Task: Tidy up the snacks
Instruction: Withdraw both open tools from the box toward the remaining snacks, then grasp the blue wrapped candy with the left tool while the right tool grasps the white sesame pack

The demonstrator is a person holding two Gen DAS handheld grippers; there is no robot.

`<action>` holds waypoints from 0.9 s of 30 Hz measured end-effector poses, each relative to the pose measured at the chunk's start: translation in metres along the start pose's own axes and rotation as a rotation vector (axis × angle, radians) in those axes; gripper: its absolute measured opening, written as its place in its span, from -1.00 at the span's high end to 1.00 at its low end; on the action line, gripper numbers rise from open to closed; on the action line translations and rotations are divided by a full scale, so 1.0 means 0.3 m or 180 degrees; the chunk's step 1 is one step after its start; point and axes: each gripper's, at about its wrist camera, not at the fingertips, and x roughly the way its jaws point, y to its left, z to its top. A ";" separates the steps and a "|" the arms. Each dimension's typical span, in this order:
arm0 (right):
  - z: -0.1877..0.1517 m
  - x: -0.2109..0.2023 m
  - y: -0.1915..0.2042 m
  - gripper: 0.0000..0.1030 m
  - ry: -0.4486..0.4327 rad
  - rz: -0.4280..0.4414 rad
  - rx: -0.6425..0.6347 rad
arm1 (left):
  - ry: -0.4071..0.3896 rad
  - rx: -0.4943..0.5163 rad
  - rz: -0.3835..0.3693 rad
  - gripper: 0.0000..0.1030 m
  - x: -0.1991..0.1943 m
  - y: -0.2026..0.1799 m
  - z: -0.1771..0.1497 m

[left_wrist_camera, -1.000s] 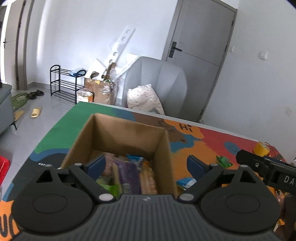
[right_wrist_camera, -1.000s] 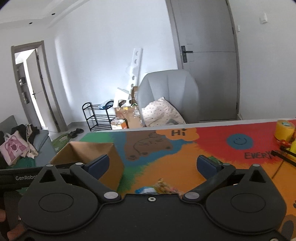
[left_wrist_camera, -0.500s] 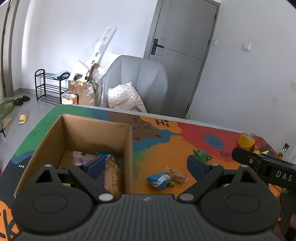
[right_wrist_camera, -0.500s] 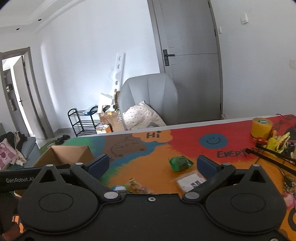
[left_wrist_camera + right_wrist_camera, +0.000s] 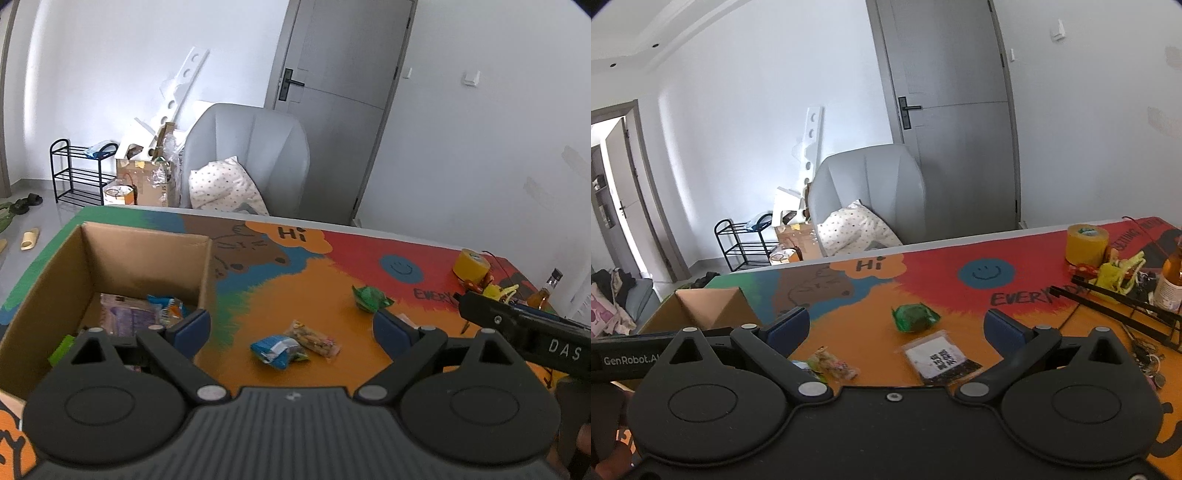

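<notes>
An open cardboard box (image 5: pixel 144 254) sits at the table's left with several snack packets inside; it also shows in the right wrist view (image 5: pixel 701 312). On the orange mat lie a blue packet (image 5: pixel 279 350), a clear nut packet (image 5: pixel 317 340) (image 5: pixel 833 365), a green packet (image 5: pixel 370 296) (image 5: pixel 915 316) and a white-and-black packet (image 5: pixel 940 360). My left gripper (image 5: pixel 291 330) is open and empty, above the blue and nut packets, right of the box. My right gripper (image 5: pixel 895 328) is open and empty, over the green and white-and-black packets.
A yellow tape roll (image 5: pixel 1086 243), a bottle (image 5: pixel 1171 280), yellow clips and black rods (image 5: pixel 1115 301) clutter the table's right end. A grey chair with a cushion (image 5: pixel 247 162) stands behind the table. The right gripper's body (image 5: pixel 524 330) shows at the right of the left wrist view.
Both grippers have swung right, away from the box, so the loose packets on the mat have come into view between their fingers. Both stay open and empty.
</notes>
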 end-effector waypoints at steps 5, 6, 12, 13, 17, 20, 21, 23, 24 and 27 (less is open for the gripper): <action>-0.006 0.001 -0.045 -1.00 0.0021 -0.0017 0.0067 | 0.0037 0.0068 -0.0054 -0.83 0.020 -0.038 -0.010; -0.008 0.003 -0.058 -1.00 0.0031 -0.0014 0.0092 | 0.0046 0.0079 -0.0059 -0.83 0.025 -0.045 -0.013; -0.032 0.026 -0.112 -1.00 0.0109 -0.0037 0.0166 | 0.0132 0.0090 -0.0051 -0.83 0.073 -0.077 -0.035; -0.035 0.033 -0.118 -1.00 0.0117 -0.0031 0.0170 | 0.0143 0.0087 -0.0059 -0.83 0.083 -0.081 -0.039; -0.051 0.063 -0.146 -1.00 0.0151 -0.0020 0.0200 | 0.0181 0.0060 -0.0041 -0.83 0.117 -0.090 -0.057; -0.062 0.088 -0.165 -1.00 0.0186 -0.0012 0.0220 | 0.0197 0.0044 -0.0033 -0.83 0.144 -0.097 -0.064; -0.065 0.099 -0.170 -1.00 0.0201 -0.0006 0.0227 | 0.0193 0.0036 -0.0035 -0.83 0.154 -0.100 -0.064; -0.072 0.120 -0.180 -1.00 0.0231 0.0012 0.0238 | 0.0199 0.0012 -0.0022 -0.80 0.175 -0.105 -0.068; -0.074 0.131 -0.184 -0.99 0.0246 0.0017 0.0243 | 0.0205 -0.0008 -0.0011 -0.78 0.187 -0.105 -0.070; -0.081 0.160 -0.196 -0.93 0.0290 0.0044 0.0258 | 0.0183 -0.0078 0.0068 -0.66 0.217 -0.102 -0.077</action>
